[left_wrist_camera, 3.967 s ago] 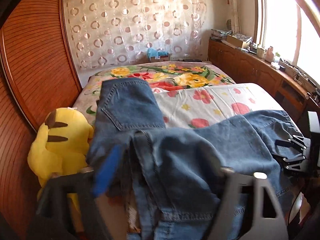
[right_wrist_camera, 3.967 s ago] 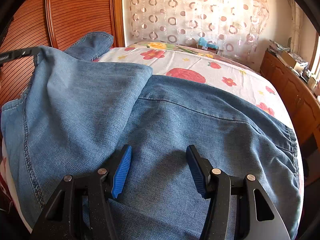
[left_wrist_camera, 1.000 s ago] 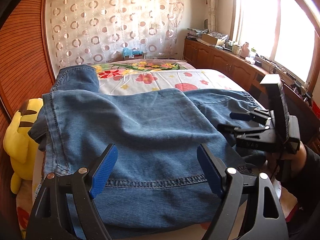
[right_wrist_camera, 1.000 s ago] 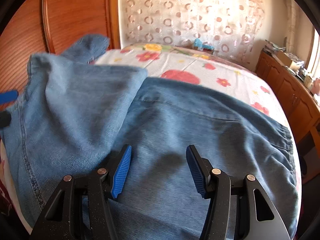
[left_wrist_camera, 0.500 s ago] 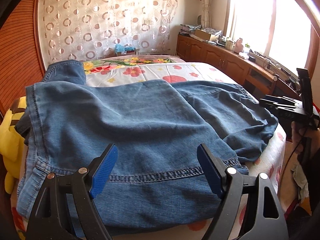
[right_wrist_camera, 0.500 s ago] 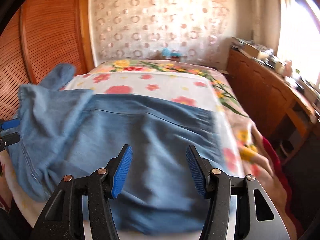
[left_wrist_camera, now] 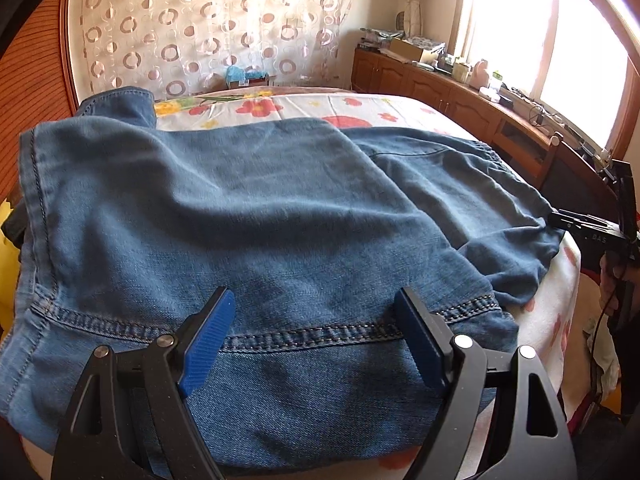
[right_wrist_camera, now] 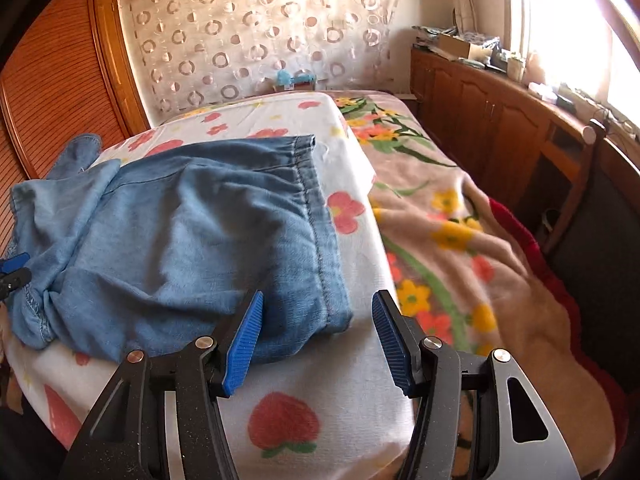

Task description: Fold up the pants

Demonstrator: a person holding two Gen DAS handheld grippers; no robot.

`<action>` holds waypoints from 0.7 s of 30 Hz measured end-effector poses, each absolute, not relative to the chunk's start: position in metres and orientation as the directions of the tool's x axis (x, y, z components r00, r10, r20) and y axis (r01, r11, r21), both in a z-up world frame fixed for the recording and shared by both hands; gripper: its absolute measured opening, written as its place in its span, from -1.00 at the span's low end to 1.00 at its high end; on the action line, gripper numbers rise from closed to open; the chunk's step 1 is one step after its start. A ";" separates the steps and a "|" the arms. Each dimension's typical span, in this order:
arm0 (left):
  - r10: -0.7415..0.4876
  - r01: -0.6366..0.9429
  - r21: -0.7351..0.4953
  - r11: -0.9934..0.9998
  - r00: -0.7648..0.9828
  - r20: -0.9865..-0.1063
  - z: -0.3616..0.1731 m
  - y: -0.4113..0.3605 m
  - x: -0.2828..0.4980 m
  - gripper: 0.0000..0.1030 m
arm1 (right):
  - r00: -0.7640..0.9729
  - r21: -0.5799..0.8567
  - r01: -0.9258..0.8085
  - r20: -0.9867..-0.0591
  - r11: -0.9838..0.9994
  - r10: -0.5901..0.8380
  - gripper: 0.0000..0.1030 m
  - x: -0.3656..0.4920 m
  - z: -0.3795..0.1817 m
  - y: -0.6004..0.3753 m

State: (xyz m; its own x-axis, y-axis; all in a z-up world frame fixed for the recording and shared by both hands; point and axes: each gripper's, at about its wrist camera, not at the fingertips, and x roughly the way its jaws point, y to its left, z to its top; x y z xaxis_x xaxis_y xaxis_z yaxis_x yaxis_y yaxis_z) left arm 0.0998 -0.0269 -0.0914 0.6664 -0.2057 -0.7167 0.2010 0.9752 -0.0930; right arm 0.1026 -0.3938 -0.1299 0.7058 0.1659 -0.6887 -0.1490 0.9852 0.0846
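Jaws of left gripper [left_wrist_camera: 314,336] and right gripper [right_wrist_camera: 318,338] stand wide, gripping nothing. The pants [left_wrist_camera: 240,216] lie half-folded on the bed [right_wrist_camera: 340,400]; snagging a single denim layer could undo the fold.

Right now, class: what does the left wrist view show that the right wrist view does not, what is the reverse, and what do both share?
Only the left wrist view shows the stitched hem nearest the open left gripper, and a hand carrying the right gripper.

Only the right wrist view shows the blanket with yellow flowers beside the open right gripper.

Both show the folded jeans on the flowered sheet, the ring-patterned curtain and the wooden cabinets.
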 end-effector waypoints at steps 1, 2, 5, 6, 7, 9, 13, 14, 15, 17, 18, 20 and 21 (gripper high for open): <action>-0.206 0.200 -0.094 0.975 0.667 -0.716 -0.092 -0.028 0.100 0.60 | 0.706 0.086 -0.151 -0.688 0.985 0.168 0.13 0.101 -0.132 -0.395; -0.208 0.199 -0.097 0.975 0.668 -0.715 -0.093 -0.027 0.099 0.60 | 0.706 0.086 -0.156 -0.687 0.984 0.172 0.13 0.101 -0.132 -0.393; -0.216 0.200 -0.108 0.974 0.668 -0.712 -0.094 -0.027 0.099 0.60 | 0.712 0.059 -0.162 -0.685 0.985 0.158 0.13 0.100 -0.135 -0.387; -0.219 0.199 -0.113 0.973 0.667 -0.712 -0.094 -0.026 0.100 0.60 | 0.713 0.049 -0.163 -0.684 0.985 0.152 0.13 0.099 -0.136 -0.387; -0.222 0.199 -0.117 0.973 0.667 -0.712 -0.094 -0.025 0.100 0.61 | 0.714 0.042 -0.163 -0.684 0.986 0.147 0.13 0.098 -0.136 -0.388; -0.226 0.198 -0.124 0.972 0.667 -0.710 -0.095 -0.025 0.100 0.61 | 0.716 0.031 -0.166 -0.683 0.986 0.142 0.13 0.097 -0.137 -0.389; -0.228 0.197 -0.126 0.972 0.671 -0.705 -0.096 -0.024 0.101 0.61 | 0.717 0.027 -0.175 -0.682 0.984 0.146 0.05 0.096 -0.138 -0.390; -0.228 0.197 -0.127 0.972 0.672 -0.704 -0.096 -0.023 0.101 0.61 | 0.716 0.026 -0.180 -0.682 0.983 0.149 0.00 0.096 -0.138 -0.390; -0.228 0.197 -0.127 0.972 0.673 -0.703 -0.096 -0.023 0.101 0.62 | 0.715 0.026 -0.185 -0.683 0.982 0.153 -0.08 0.096 -0.138 -0.389; -0.228 0.195 -0.128 0.972 0.674 -0.703 -0.096 -0.023 0.101 0.62 | 0.710 0.032 -0.201 -0.684 0.979 0.168 -0.26 0.097 -0.137 -0.387; -0.227 0.195 -0.127 0.972 0.674 -0.703 -0.096 -0.024 0.101 0.62 | 0.708 0.034 -0.209 -0.684 0.977 0.175 -0.39 0.097 -0.137 -0.386; -0.228 0.197 -0.126 0.972 0.671 -0.705 -0.096 -0.023 0.101 0.62 | 0.699 0.053 -0.232 -0.686 0.971 0.205 -0.63 0.097 -0.137 -0.385; -0.228 0.198 -0.126 0.972 0.669 -0.708 -0.095 -0.023 0.100 0.62 | 0.693 0.062 -0.240 -0.688 0.969 0.216 -0.68 0.097 -0.136 -0.384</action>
State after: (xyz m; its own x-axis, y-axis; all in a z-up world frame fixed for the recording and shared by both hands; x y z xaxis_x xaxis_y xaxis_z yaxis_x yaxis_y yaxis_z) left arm 0.1005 -0.0225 -0.0954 0.6690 -0.2276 -0.7076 0.1976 0.9722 -0.1258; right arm 0.0969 -0.3842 -0.1365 0.6931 0.2162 -0.6876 -0.2402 0.9687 0.0625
